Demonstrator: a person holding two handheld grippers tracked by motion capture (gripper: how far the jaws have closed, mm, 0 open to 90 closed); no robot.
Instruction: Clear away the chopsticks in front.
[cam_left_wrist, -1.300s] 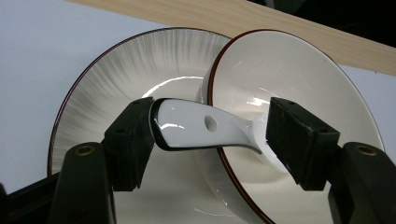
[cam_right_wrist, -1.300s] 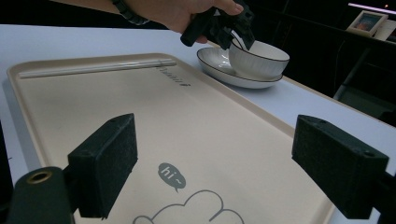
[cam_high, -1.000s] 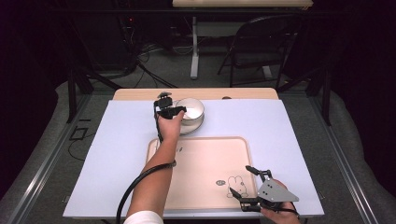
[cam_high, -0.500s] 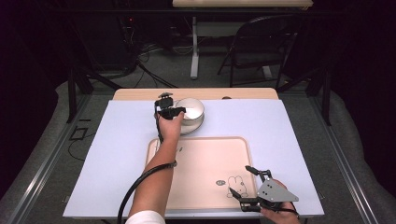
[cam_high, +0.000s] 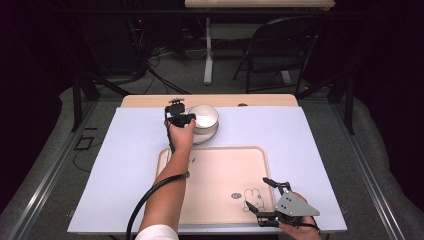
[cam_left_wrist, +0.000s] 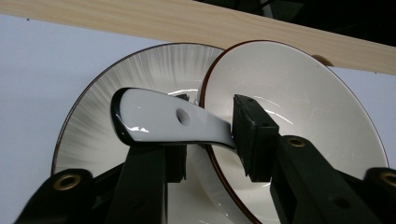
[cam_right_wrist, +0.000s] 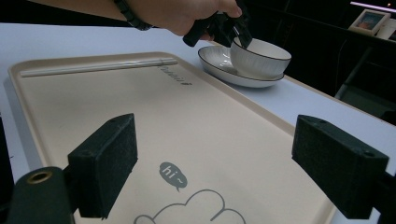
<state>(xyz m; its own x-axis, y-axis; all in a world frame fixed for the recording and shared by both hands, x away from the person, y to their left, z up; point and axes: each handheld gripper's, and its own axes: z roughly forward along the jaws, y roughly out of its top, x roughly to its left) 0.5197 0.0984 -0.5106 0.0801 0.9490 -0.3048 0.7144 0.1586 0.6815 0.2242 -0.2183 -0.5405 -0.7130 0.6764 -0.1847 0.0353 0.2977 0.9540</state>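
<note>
A white bowl (cam_high: 206, 117) (cam_left_wrist: 303, 107) sits on a white plate (cam_high: 201, 139) (cam_left_wrist: 140, 70) at the far side of the table. A white spoon (cam_left_wrist: 154, 116) rests with its handle over the bowl's rim. My left gripper (cam_high: 181, 120) (cam_left_wrist: 210, 135) straddles that rim and the spoon's neck, one jaw inside the bowl and one outside. Its jaws have just been closing, and a gap still shows between the pads. My right gripper (cam_high: 256, 192) (cam_right_wrist: 229, 158) stands open over the near right corner of the beige tray (cam_high: 220, 170) (cam_right_wrist: 93, 93), with nothing between its jaws.
A thin pale rod (cam_right_wrist: 93, 67) lies on the tray along one edge. The tray carries a rabbit drawing (cam_high: 252, 200) near my right gripper. A light blue mat (cam_high: 135, 150) covers the table. A folding chair (cam_high: 270, 45) stands beyond the table.
</note>
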